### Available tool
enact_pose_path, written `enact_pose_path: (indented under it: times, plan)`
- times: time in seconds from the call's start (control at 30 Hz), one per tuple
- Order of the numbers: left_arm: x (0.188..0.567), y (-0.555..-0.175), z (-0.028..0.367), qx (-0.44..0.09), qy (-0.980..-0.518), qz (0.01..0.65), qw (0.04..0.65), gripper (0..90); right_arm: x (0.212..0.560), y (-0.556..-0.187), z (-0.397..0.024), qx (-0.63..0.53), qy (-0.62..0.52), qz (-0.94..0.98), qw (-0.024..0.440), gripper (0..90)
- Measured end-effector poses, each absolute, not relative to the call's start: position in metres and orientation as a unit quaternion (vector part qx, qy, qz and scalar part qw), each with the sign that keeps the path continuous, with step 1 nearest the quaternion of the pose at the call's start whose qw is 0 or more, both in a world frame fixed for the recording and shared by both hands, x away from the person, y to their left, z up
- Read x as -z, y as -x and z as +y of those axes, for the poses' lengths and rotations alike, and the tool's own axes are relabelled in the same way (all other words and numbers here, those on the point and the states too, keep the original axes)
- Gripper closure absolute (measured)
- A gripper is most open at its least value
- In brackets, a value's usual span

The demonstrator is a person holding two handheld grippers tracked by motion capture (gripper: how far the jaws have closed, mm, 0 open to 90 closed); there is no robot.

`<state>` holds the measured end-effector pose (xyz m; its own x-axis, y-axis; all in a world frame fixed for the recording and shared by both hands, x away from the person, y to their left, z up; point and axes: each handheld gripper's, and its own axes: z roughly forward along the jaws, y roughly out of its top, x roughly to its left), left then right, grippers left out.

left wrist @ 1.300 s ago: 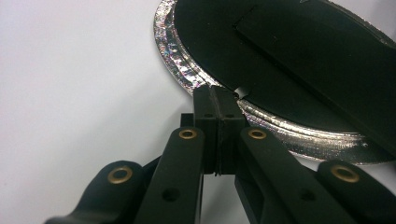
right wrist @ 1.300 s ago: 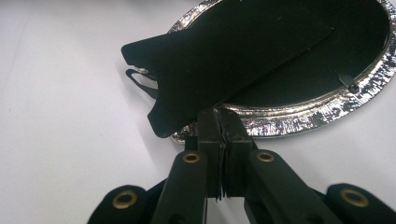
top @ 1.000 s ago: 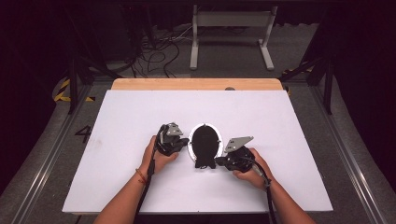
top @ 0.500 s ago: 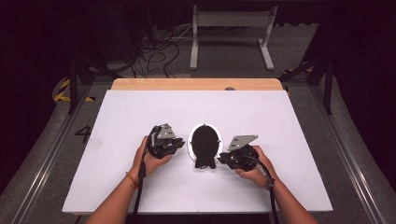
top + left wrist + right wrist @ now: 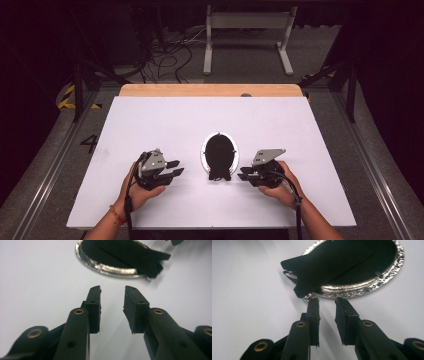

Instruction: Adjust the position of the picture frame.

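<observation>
Oval picture frame [image 5: 219, 155] lies back-up on the white surface [image 5: 150, 120], mid-near, between the two grippers. Silver rim, black backing, black easel stand flap [image 5: 220, 175] folded flat and sticking out past the near end of the oval.

What changed: one second ago both grippers sat tight against the frame's sides; now both are off it. Left gripper [image 5: 172, 167] has pulled away to the left, clearly apart from the frame. Its jaws have just been opening and stand apart with only bare surface between them, as the left gripper view [image 5: 112, 293] shows. Right gripper [image 5: 245, 173] has barely shifted and sits just beside the frame's near-right edge. Its jaws have also just been opening, apart with nothing clamped; in the right gripper view [image 5: 326, 301] the tips stop just short of the silver rim [image 5: 352, 291], and whether they graze it I cannot tell.

Meaning, as a judgement: the frame looks released and set down flat, so this handling step seems finished or paused; the stand is not propped out.

Orientation: the frame's long axis runs near-to-far across the surface, roughly straight away from the person, maybe slightly tilted. The stand end points toward the person, the rounded top end toward the far edge. Back faces up; the picture side is hidden.
</observation>
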<state>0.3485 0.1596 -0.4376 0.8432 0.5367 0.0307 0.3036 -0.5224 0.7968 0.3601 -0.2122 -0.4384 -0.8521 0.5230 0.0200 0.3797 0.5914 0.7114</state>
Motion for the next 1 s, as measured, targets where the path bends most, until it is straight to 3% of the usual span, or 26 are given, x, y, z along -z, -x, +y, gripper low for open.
enact_pose_path:
  times: [0.17, 0.53, 1.0]
  plan:
    - [0.450, -0.329, 0.175, -0.128, -0.868, 0.246, 0.411, 63.0, 0.441, -0.360, -0.206, -0.369, -0.248, 0.891, 0.088, 74.0]
    - [0.448, -0.318, 0.190, -0.160, -0.849, 0.266, 0.427, 44.5, 0.444, -0.357, -0.201, -0.363, -0.242, 0.895, 0.089, 72.0]
    - [0.448, -0.321, 0.199, -0.171, -0.846, 0.278, 0.421, 39.5, 0.448, -0.351, -0.185, -0.354, -0.218, 0.906, 0.075, 75.4]
